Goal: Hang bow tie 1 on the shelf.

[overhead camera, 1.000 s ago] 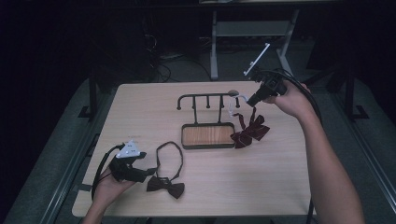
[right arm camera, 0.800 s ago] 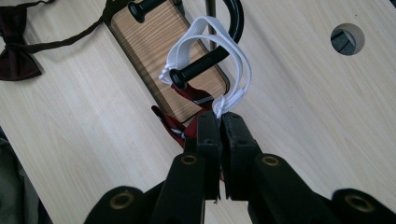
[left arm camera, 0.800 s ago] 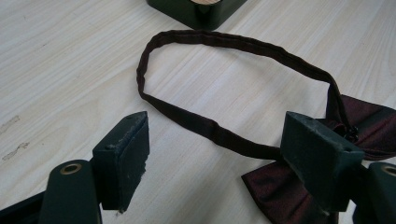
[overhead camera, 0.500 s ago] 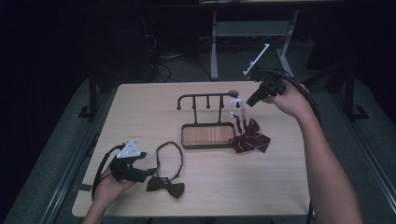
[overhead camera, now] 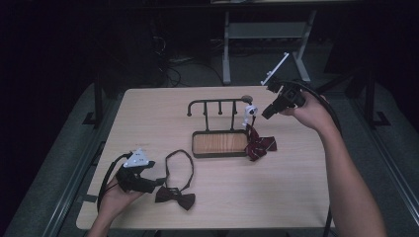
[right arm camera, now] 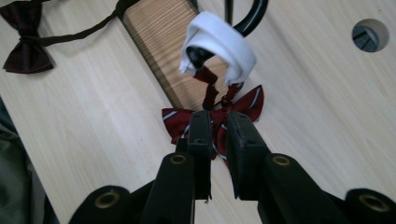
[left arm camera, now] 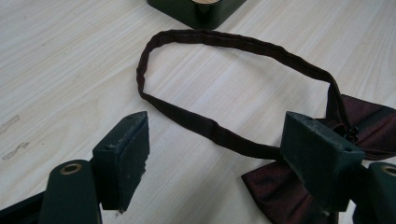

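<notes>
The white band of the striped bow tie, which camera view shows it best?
The right gripper view: the white band is close and clearly looped over the rack's end hook. In the high view it is a small white spot at the rack's right end.

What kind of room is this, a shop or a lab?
Probably a lab or recording room: a bare wooden table in a dark space, cables on the floor behind, and a metal stand beyond.

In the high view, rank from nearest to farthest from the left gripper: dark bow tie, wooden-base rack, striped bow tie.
1. Dark bow tie, just beside the left gripper, at the near edge.
2. Wooden-base rack, mid-table.
3. Striped bow tie, hanging at the rack's right end.
</notes>
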The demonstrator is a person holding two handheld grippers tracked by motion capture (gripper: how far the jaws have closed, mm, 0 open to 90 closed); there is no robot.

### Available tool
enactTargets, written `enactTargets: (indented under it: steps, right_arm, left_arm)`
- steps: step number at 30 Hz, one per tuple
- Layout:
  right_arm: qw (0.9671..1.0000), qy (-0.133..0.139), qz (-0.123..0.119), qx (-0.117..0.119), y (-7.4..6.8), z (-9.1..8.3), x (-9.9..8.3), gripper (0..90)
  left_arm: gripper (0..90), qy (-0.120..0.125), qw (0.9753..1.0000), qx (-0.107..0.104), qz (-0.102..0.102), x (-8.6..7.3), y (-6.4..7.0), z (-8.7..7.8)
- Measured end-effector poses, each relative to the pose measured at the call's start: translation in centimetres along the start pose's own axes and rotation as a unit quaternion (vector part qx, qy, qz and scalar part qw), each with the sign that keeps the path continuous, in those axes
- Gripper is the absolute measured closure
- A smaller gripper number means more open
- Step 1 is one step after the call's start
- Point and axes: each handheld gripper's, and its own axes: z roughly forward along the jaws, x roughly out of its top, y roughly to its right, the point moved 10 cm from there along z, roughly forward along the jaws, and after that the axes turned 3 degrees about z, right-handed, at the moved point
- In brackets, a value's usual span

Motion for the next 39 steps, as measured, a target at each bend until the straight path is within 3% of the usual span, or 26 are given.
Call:
enactTargets:
  steps: [14,39]
  right_arm:
    - [0.9995,0.010,-0.021,0.019,-1.3,0.6,-1.4,75.5]
    - [0.9989,0.015,-0.021,0.038,-2.4,1.5,-3.6,67.9]
  left_arm:
    - [24.3,0.001,1.0000,-0.001,-0.006,0.0,0.1,0.1]
    - [24.3,0.000,1.0000,-0.002,-0.004,0.0,0.2,0.2]
